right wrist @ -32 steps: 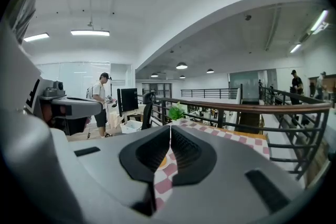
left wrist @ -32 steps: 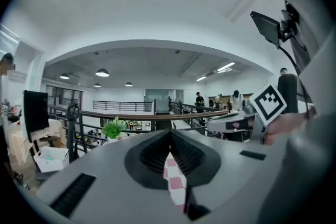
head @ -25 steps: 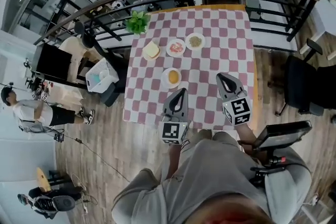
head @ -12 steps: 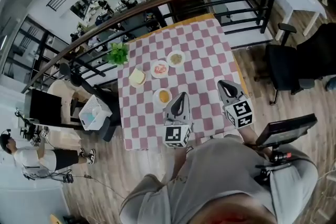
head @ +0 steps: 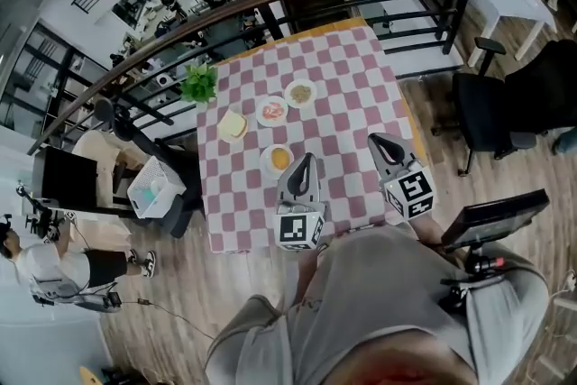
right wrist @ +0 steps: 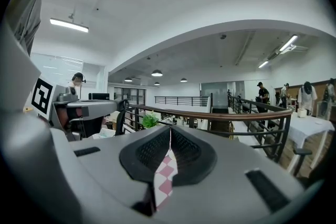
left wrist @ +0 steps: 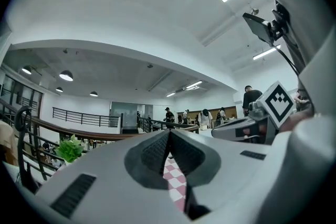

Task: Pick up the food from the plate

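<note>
A table with a pink-and-white checked cloth [head: 347, 86] carries three small plates and a slice of bread [head: 233, 125]. The nearest plate [head: 280, 159] holds orange food. Behind it are a plate with pink-red food [head: 272, 111] and one with pale grainy food [head: 300, 92]. My left gripper [head: 309, 158] hovers over the table's near edge, just right of the orange plate, jaws shut and empty [left wrist: 169, 131]. My right gripper [head: 375, 139] is over the near right part of the cloth, also shut on nothing [right wrist: 170, 128].
A green plant [head: 199, 84] stands at the table's far left corner. A curved wooden railing [head: 270, 0] runs behind the table. A black chair [head: 505, 99] is to the right, a white basket [head: 150, 190] to the left. People stand in the hall beyond.
The head view has swung, so the table now sits further left and turned in the picture. Both grippers stay shut over the table's near edge.
</note>
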Tool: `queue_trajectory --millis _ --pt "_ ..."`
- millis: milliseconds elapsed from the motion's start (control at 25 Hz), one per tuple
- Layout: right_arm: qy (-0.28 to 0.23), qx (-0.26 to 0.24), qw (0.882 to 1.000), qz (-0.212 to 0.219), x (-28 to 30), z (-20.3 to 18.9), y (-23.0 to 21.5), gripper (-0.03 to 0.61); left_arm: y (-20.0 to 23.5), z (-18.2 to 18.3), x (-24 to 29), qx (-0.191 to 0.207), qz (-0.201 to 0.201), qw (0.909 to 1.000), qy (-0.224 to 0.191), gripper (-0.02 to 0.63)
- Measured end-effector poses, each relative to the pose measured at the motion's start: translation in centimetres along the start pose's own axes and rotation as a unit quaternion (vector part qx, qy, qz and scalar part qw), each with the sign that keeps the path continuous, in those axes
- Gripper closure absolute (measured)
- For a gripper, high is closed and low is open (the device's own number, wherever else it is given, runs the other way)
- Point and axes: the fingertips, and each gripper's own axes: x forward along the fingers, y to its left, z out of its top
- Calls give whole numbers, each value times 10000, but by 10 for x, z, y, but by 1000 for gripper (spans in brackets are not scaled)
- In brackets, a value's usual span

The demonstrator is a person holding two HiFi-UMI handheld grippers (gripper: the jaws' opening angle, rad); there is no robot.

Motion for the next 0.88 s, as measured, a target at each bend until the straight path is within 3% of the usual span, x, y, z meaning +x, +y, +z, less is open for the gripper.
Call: queue_trajectory --millis 80,160,240,360,680,880 --pt "54 68 9999 142 5 -3 8 561 10 2 -9 31 262 9996 -52 603" --pt "102 134 9995 269 9 -5 15 561 28 3 -21 107 853 9962 -153 601" --pt "116 145 9993 335 12 -5 19 561 43 -2 -25 109 1160 9931 -149 384" --pt "160 181 9990 369 10 -8 25 561 56 -16 -30 -40 1231 9923 91 302" --pt "271 291 9992 -80 -9 -16 0 561 95 -65 -24 -36 1423 9860 869 273" --pt "458 470 9966 -492 -31 -31 -19 561 128 -127 -21 28 1812 9682 1722 273"
